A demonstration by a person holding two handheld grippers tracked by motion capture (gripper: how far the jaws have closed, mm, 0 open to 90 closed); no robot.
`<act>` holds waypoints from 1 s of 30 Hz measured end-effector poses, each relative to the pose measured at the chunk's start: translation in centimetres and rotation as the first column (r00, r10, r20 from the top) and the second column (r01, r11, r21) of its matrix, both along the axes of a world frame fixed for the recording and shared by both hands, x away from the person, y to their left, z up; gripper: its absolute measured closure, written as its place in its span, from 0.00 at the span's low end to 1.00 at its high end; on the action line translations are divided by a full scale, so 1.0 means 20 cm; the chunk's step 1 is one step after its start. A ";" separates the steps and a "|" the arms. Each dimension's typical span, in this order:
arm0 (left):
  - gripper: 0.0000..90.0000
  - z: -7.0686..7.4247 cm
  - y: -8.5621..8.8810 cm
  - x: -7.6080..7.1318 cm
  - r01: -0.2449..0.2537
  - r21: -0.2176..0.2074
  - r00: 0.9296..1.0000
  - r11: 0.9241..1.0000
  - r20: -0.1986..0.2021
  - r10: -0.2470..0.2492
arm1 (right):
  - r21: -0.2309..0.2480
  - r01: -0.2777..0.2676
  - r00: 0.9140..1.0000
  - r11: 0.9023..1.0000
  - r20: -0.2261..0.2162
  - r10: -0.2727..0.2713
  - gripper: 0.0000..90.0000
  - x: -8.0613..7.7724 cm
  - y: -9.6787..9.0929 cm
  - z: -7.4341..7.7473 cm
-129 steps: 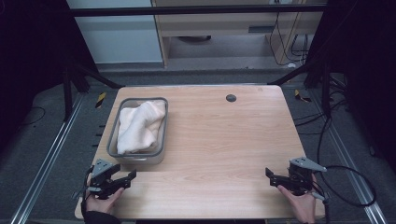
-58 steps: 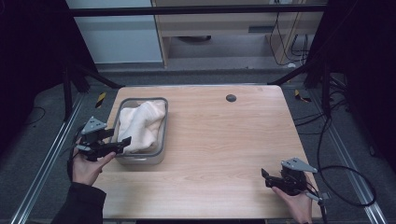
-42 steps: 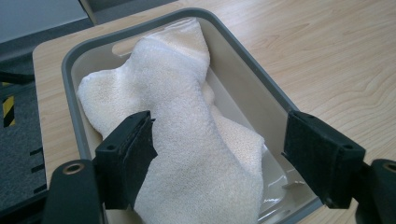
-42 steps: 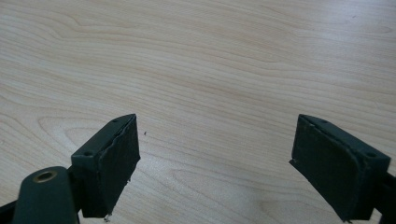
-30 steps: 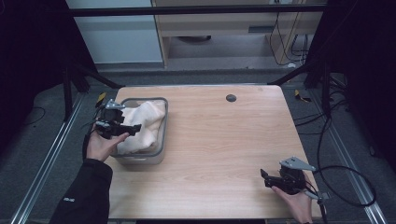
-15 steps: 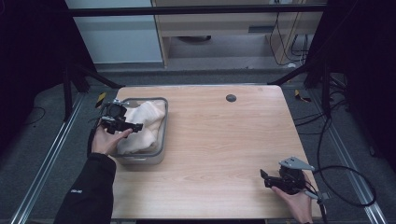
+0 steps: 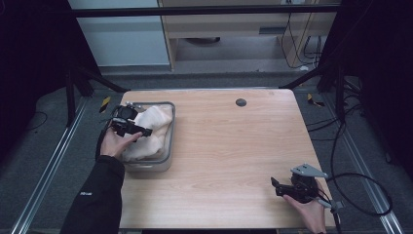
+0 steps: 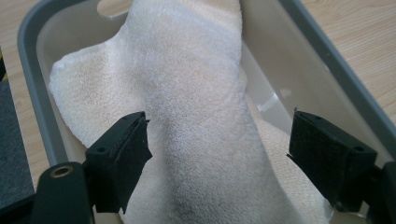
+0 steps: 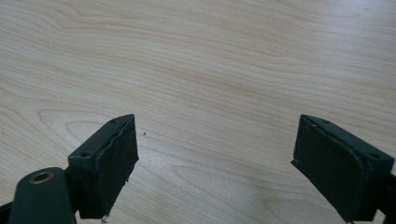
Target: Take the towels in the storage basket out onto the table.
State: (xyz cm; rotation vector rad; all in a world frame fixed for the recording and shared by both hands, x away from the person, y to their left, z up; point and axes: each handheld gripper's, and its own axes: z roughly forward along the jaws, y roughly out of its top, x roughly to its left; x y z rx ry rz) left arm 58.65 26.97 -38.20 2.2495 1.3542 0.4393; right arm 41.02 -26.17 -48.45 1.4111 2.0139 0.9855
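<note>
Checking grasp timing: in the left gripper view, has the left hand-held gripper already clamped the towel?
No, the left hand-held gripper stands wide open, with the cream towel in the grey bin between its pads, unpinched.

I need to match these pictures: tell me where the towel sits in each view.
High view: towel left of centre, inside the grey bin, under the left gripper.
Left gripper view: towel fills the middle, between the open jaws.
Right gripper view: not in it, just tabletop.
Shared landmark: the bin's rim.
</note>
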 end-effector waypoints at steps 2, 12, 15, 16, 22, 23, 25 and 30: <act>0.21 -0.01 0.00 0.01 0.006 0.011 1.000 1.000 -0.014 -0.006 | -0.003 -0.004 1.000 1.000 -0.002 0.004 0.15 0.00 0.00 0.00; 0.23 -0.08 -0.01 0.05 -0.008 0.027 0.998 1.000 -0.062 0.010 | -0.005 -0.016 1.000 1.000 -0.016 0.016 0.15 0.01 0.01 -0.01; 0.26 -0.10 -0.01 0.06 -0.010 0.028 0.997 1.000 -0.077 0.013 | -0.006 -0.016 1.000 1.000 -0.017 0.016 0.15 0.01 0.01 -0.01; 0.27 -0.11 -0.01 0.06 -0.012 0.025 0.997 1.000 -0.082 0.014 | -0.006 -0.017 1.000 1.000 -0.017 0.017 0.15 0.01 0.01 -0.01; 0.36 -0.13 0.00 0.06 -0.034 0.026 0.996 0.999 -0.086 0.036 | -0.008 -0.019 1.000 1.000 -0.019 0.019 0.15 0.01 0.01 -0.01; 0.39 -0.13 0.00 0.06 -0.036 0.027 0.995 0.999 -0.089 0.038 | -0.006 -0.019 1.000 1.000 -0.021 0.019 0.15 0.01 0.01 -0.01; 0.48 -0.13 0.00 0.06 -0.040 0.035 0.994 0.999 -0.096 0.043 | -0.007 -0.019 1.000 1.000 -0.023 0.019 0.15 0.01 0.01 -0.01; 0.63 -0.12 0.01 0.05 -0.058 0.044 0.993 0.997 -0.097 0.062 | -0.007 -0.019 1.000 1.000 -0.024 0.019 0.15 0.01 0.01 -0.01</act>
